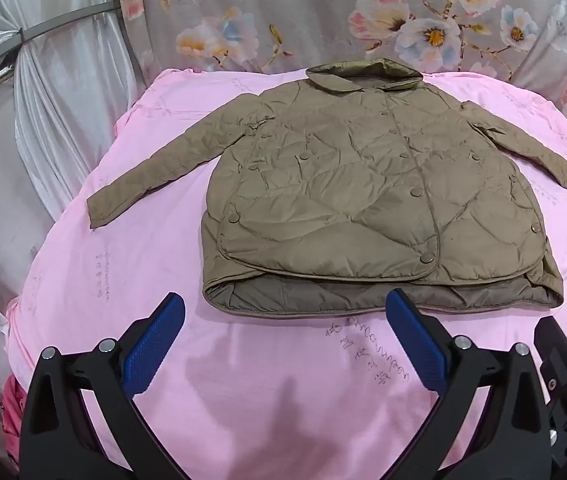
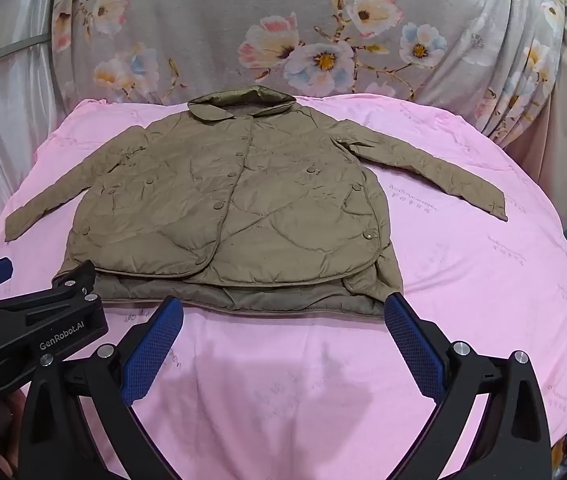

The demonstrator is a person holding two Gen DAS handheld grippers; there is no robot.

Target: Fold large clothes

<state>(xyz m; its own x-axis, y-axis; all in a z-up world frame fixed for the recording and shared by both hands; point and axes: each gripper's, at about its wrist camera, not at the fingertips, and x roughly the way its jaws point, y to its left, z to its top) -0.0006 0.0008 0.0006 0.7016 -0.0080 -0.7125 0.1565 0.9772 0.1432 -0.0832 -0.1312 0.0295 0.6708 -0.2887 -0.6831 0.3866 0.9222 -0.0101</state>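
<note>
I hold both grippers, left gripper (image 1: 283,308) and right gripper (image 2: 283,312), spread wide and empty, near the quilted jacket (image 1: 363,200) hem.

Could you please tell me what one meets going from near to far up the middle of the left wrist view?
Open left gripper → bare pink sheet → jacket hem → quilted jacket front → jacket collar → floral fabric behind.
</note>
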